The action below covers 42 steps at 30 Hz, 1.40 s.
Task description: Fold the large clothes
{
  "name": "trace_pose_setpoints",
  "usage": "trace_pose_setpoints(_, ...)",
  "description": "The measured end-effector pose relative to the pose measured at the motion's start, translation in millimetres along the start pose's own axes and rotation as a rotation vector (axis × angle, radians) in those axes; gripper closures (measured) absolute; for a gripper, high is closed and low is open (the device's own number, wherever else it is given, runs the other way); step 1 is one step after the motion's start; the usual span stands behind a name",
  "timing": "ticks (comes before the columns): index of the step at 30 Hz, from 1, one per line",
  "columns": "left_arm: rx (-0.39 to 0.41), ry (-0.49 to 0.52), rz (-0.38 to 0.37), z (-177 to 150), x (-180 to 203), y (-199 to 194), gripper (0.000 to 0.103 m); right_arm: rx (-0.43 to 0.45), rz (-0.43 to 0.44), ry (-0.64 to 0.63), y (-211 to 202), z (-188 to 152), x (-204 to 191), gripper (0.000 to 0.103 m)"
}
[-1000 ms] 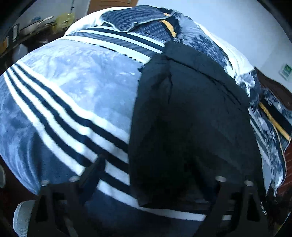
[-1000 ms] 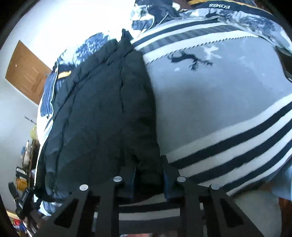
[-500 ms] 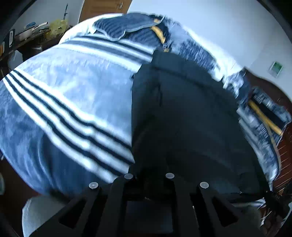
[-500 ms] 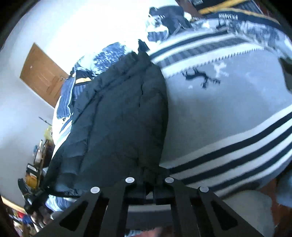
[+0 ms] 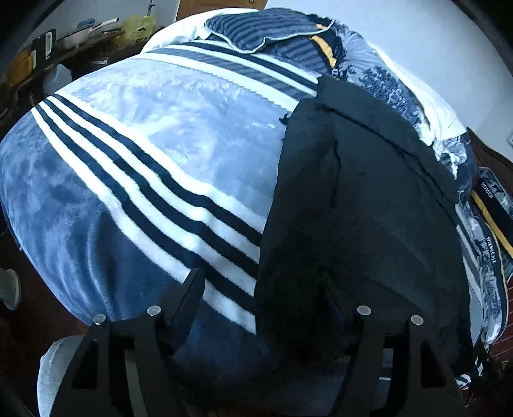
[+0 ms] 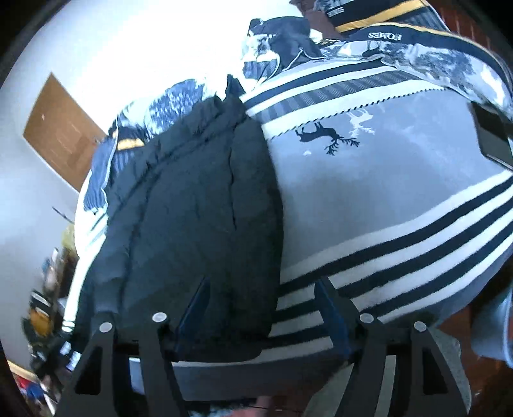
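A large black padded jacket [image 5: 368,208] lies lengthwise on a bed, folded into a long narrow shape. In the left wrist view it fills the right half. My left gripper [image 5: 263,298] hovers over its near left corner with jaws opening; the cloth lies between them, and the left finger [image 5: 189,298] stands over the blanket. In the right wrist view the jacket [image 6: 192,224] is on the left. My right gripper [image 6: 263,298] is over its near right corner, jaws opening, with the hem loose between the fingers.
A blue-grey blanket [image 5: 160,144] with dark and white stripes and a deer print [image 6: 327,138] covers the bed. Pillows [image 5: 266,29] lie at the far end. A cluttered shelf [image 5: 80,35], a wooden door [image 6: 61,128] and a dark flat object [image 6: 490,134] border the bed.
Half a second ago both grippers were shut on the jacket's near edge; now both stand wide and the cloth lies loose. A second ago the left gripper was open.
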<state>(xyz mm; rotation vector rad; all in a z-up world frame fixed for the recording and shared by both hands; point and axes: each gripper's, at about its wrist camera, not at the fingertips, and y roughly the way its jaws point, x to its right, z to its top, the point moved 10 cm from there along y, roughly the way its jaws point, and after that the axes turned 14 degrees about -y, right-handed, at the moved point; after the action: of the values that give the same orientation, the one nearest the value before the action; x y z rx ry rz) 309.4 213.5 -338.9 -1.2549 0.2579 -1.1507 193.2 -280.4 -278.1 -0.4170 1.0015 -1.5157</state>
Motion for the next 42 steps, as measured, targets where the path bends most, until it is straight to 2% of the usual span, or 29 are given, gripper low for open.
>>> trace_pose_setpoints(2, 0.001, 0.018, 0.019, 2, 3, 7, 0.034, -0.033, -0.009, -0.013, 7, -2, -4, 0.034)
trace_pose_setpoints(3, -0.004, 0.021, 0.020, 0, 5, 10, 0.045, -0.064, -0.020, -0.031, 13, -4, -6, 0.044)
trace_pose_setpoints(4, -0.015, 0.018, 0.020, 0, 6, 15, 0.059, -0.095, -0.040, -0.037, 20, -6, -5, 0.068)
trace_pose_setpoints(5, -0.033, 0.006, 0.010, -2, 8, 20, 0.062, -0.119, -0.102, -0.030, 22, -9, 2, 0.087)
trace_pose_setpoints(7, -0.035, -0.021, -0.013, -3, 7, 18, 0.063, -0.114, -0.158, 0.018, 17, -11, 17, 0.087)
trace_pose_setpoints(9, -0.023, -0.025, -0.030, -7, 6, 12, 0.063, -0.093, -0.164, 0.044, 13, -7, 23, 0.087)
trace_pose_setpoints(12, -0.017, -0.004, -0.027, -7, 9, 8, 0.063, -0.022, -0.060, 0.044, 5, 0, 10, 0.085)
trace_pose_setpoints(13, -0.022, -0.003, -0.032, -8, 10, 10, 0.063, -0.011, -0.054, 0.033, 4, 2, 7, 0.082)
trace_pose_setpoints(15, -0.027, -0.004, -0.031, -9, 10, 11, 0.063, 0.007, -0.050, 0.017, 2, 5, 2, 0.063)
trace_pose_setpoints(16, -0.030, -0.003, -0.029, -9, 10, 11, 0.062, 0.016, -0.029, 0.010, 2, 6, -2, 0.040)
trace_pose_setpoints(17, -0.032, -0.002, -0.027, -9, 11, 14, 0.063, 0.018, -0.034, 0.001, 4, 8, -4, 0.029)
trace_pose_setpoints(20, -0.026, 0.017, -0.010, -10, 13, 17, 0.062, -0.062, -0.053, -0.016, 24, 4, -7, 0.029)
trace_pose_setpoints(21, -0.025, 0.024, -0.004, -11, 13, 17, 0.062, -0.090, -0.054, -0.012, 31, 1, -5, 0.030)
trace_pose_setpoints(23, -0.032, 0.028, 0.003, -12, 13, 20, 0.062, -0.126, -0.035, 0.013, 42, -3, 0, 0.045)
trace_pose_setpoints(24, -0.040, 0.027, 0.007, -13, 12, 20, 0.062, -0.141, -0.021, 0.022, 46, -4, 1, 0.060)
trace_pose_setpoints(28, -0.060, 0.016, 0.002, -14, 9, 25, 0.062, -0.190, -0.010, 0.014, 54, -11, -1, 0.088)
trace_pose_setpoints(30, -0.060, 0.036, 0.009, -15, 10, 26, 0.062, -0.194, -0.039, -0.002, 53, -11, -1, 0.092)
trace_pose_setpoints(31, -0.060, 0.050, 0.016, -17, 11, 27, 0.066, -0.205, -0.048, -0.010, 54, -12, 0, 0.094)
trace_pose_setpoints(32, -0.064, 0.063, 0.015, -19, 12, 27, 0.072, -0.215, -0.059, -0.023, 56, -14, -1, 0.094)
trace_pose_setpoints(33, -0.081, 0.071, -0.001, -21, 15, 27, 0.087, -0.221, -0.069, -0.036, 57, -14, -2, 0.096)
trace_pose_setpoints(34, -0.096, 0.069, -0.020, -23, 17, 24, 0.093, -0.219, -0.071, -0.042, 56, -14, -3, 0.096)
trace_pose_setpoints(39, -0.076, 0.034, -0.114, -18, 16, -16, 0.097, -0.156, -0.015, -0.007, 28, -2, -3, 0.098)
trace_pose_setpoints(42, -0.055, 0.077, -0.125, -24, 13, -44, 0.097, -0.125, 0.010, -0.035, 2, 1, -4, 0.098)
